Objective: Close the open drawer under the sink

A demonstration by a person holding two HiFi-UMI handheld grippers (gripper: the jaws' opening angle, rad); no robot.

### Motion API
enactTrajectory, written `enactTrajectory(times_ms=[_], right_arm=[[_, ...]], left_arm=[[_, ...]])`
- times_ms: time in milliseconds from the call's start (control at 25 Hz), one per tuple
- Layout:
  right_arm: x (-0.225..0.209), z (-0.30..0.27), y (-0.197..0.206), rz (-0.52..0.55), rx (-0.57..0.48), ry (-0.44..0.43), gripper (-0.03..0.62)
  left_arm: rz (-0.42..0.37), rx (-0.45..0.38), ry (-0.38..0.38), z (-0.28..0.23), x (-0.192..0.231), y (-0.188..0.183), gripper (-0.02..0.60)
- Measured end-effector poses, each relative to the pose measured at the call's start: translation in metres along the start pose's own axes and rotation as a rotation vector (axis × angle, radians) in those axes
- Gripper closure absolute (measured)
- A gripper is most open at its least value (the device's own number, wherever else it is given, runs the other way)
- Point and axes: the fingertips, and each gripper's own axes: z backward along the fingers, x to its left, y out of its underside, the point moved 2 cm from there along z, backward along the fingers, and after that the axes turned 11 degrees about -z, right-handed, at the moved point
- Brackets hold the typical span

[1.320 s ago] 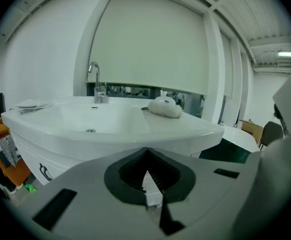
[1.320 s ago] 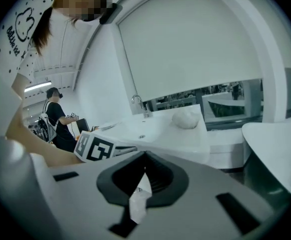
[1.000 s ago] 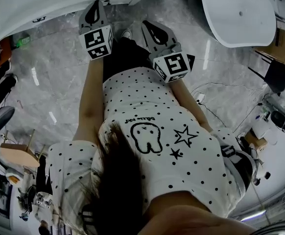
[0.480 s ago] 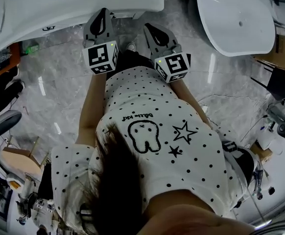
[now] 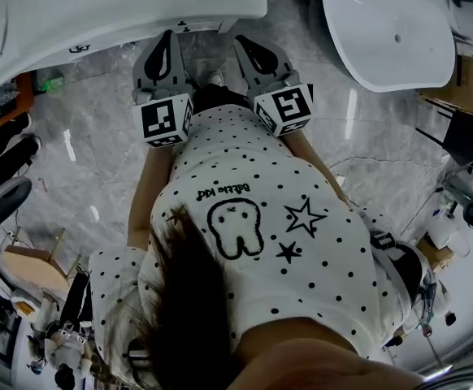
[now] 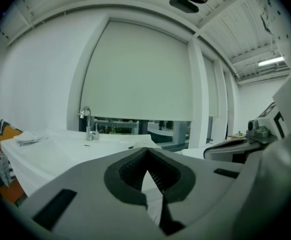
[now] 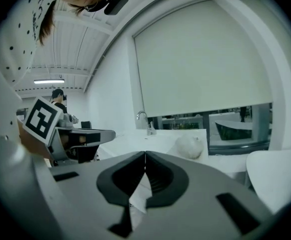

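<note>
Both the left gripper [image 6: 146, 153] and right gripper [image 7: 145, 155] have fingers pressed fully together, gripping nothing.

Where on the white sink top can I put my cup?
The counter is bare in front of the faucet. Its left end holds a flat white thing, and a white lump sits right of the faucet, so those spots are taken.

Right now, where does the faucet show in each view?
Head view: the faucet is not in it; only the white counter shows along the top edge.
Left gripper view: faucet left of centre, standing on the counter.
Right gripper view: faucet near centre, at the counter's far end.
Shared landmark: the white counter.
</note>
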Motion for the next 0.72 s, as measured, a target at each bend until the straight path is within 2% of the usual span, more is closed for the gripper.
enactTrajectory(times_ms=[240, 440, 720], right_arm=[[-0.002, -0.002, -0.003, 0.012, -0.01, 0.008, 0.58], [0.003, 0.003, -0.013, 0.031, -0.035, 0.007, 0.58], [0.024, 0.01, -0.014, 0.114, -0.036, -0.023, 0.58]], left_arm=[[-0.01, 0.002, 0.04, 0.014, -0.008, -0.003, 0.578], [-0.023, -0.033, 0.049, 0.022, -0.009, -0.012, 0.578], [-0.031, -0.034, 0.097, 0.028, -0.017, -0.017, 0.578]])
